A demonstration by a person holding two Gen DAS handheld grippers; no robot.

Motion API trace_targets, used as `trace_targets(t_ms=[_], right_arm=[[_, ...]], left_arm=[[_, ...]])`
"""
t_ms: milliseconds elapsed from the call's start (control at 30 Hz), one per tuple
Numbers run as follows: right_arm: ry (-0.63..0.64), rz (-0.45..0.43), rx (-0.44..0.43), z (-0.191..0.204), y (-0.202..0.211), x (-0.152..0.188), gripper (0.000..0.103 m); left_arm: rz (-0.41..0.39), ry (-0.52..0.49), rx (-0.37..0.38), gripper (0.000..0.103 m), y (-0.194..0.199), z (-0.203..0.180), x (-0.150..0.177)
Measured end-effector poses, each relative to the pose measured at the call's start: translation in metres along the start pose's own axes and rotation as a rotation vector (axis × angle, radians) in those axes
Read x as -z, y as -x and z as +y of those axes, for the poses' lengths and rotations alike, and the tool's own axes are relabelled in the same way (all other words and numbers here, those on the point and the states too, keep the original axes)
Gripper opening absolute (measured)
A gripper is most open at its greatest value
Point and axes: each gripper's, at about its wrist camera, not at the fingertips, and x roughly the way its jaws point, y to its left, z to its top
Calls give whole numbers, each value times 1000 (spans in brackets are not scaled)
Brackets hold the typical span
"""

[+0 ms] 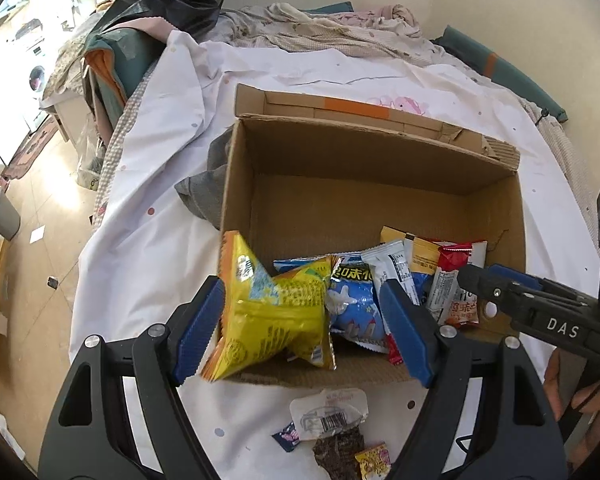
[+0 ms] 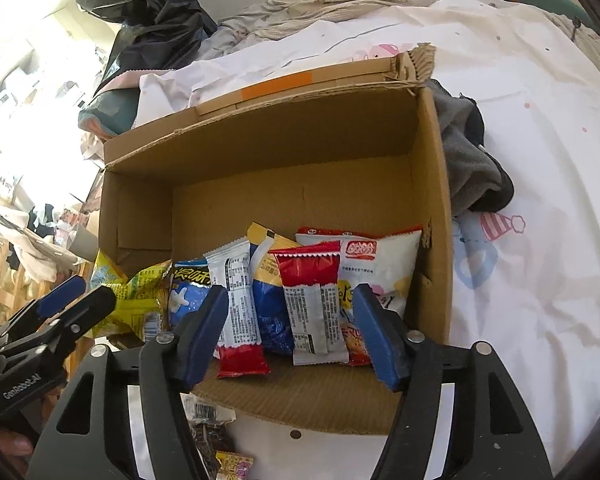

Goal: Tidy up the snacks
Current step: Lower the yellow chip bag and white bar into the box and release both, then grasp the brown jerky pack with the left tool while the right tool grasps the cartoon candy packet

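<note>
Yellow snack bag (image 1: 276, 316) between spread left jaws, right jaws apart over box (image 2: 432, 184)

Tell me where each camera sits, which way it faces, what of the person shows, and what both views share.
Left wrist: sits on the left claw, looking forward and down into the cardboard box on the bed; its blue pads flank the yellow snack bag; the right claw and a hand show at right.
Right wrist: sits on the right claw, facing the same box; its pads stand apart around upright snack packets; the left claw shows at left.
Shared: box, yellow bag, packets, white bedsheet.
</note>
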Motion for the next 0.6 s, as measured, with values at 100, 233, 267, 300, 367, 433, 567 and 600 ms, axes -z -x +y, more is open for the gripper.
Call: trace_targets(t_ms=[100, 233, 267, 300, 367, 433, 567, 600], right_arm=[[-4, 3, -9, 2, 5, 5, 73], [10, -37, 8, 7, 22, 15, 76], [22, -47, 6, 8, 27, 17, 76], [31, -58, 10, 10, 31, 19, 76], [44, -80, 28, 13, 39, 25, 76], [33, -82, 27, 12, 45, 34, 76], [9, -58, 25, 8, 50, 51, 76], [3, -48, 26, 7, 51, 55, 76]], left_arm=[[-15, 5, -6, 87, 10, 1, 3], [-23, 25, -16, 87, 21, 8, 16], [-15, 29, -15, 87, 22, 9, 19], [-13, 30, -19, 87, 23, 9, 21], [-13, 28, -30, 87, 27, 10, 26], [-8, 31, -31, 87, 30, 12, 31], [5, 45, -32, 87, 36, 15, 43], [9, 46, -31, 87, 37, 15, 46]])
